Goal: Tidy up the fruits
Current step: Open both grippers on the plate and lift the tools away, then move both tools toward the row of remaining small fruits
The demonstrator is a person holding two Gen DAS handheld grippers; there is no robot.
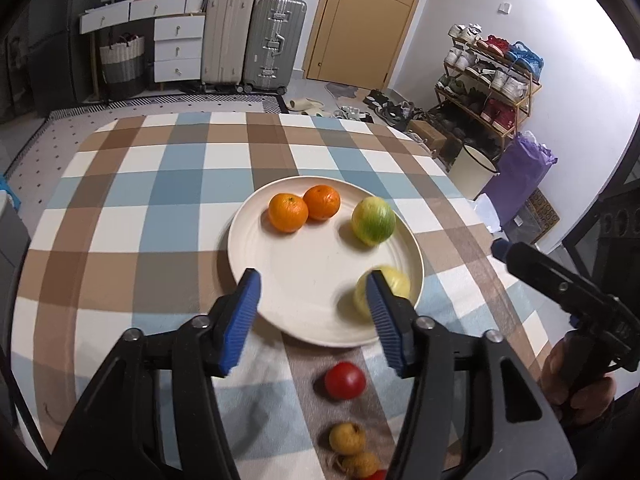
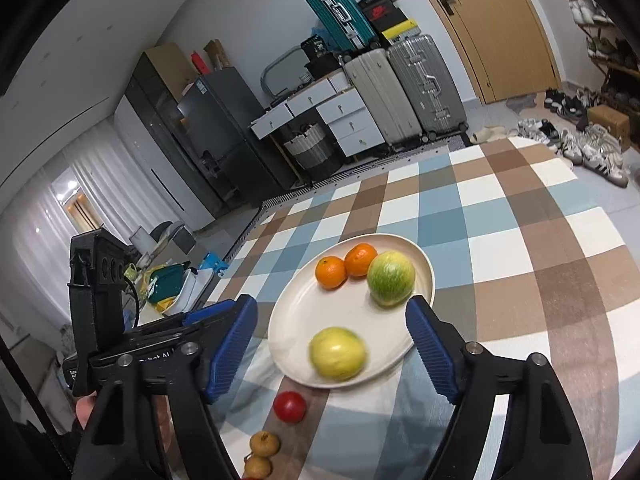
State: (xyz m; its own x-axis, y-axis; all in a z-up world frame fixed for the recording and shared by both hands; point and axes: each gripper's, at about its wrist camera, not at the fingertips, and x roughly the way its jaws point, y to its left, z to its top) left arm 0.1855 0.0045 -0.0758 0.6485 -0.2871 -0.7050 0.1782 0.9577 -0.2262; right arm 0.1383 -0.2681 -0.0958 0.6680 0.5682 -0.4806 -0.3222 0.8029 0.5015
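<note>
A cream plate [image 1: 312, 312] [image 2: 296, 312] on the checked tablecloth holds two oranges [image 1: 288, 212] [image 2: 331, 272], a green-yellow fruit [image 1: 373, 220] [image 2: 391, 278] and a blurred yellow fruit [image 1: 394, 282] [image 2: 338, 353] near its front rim. A red tomato [image 1: 345, 380] [image 2: 289, 406] and small brown-yellow fruits [image 1: 347, 438] [image 2: 264, 443] lie on the cloth in front of the plate. My left gripper [image 1: 314, 318] is open and empty above the plate's near edge. My right gripper [image 2: 332, 348] is open and empty around the yellow fruit's position; it also shows in the left wrist view [image 1: 500, 248].
The table [image 1: 120, 220] carries a blue, brown and white checked cloth. Suitcases [image 1: 252, 40], white drawers [image 1: 176, 48], a door [image 1: 360, 16] and a shoe rack [image 1: 488, 76] stand behind. A white bucket [image 1: 476, 172] stands by the table's right edge.
</note>
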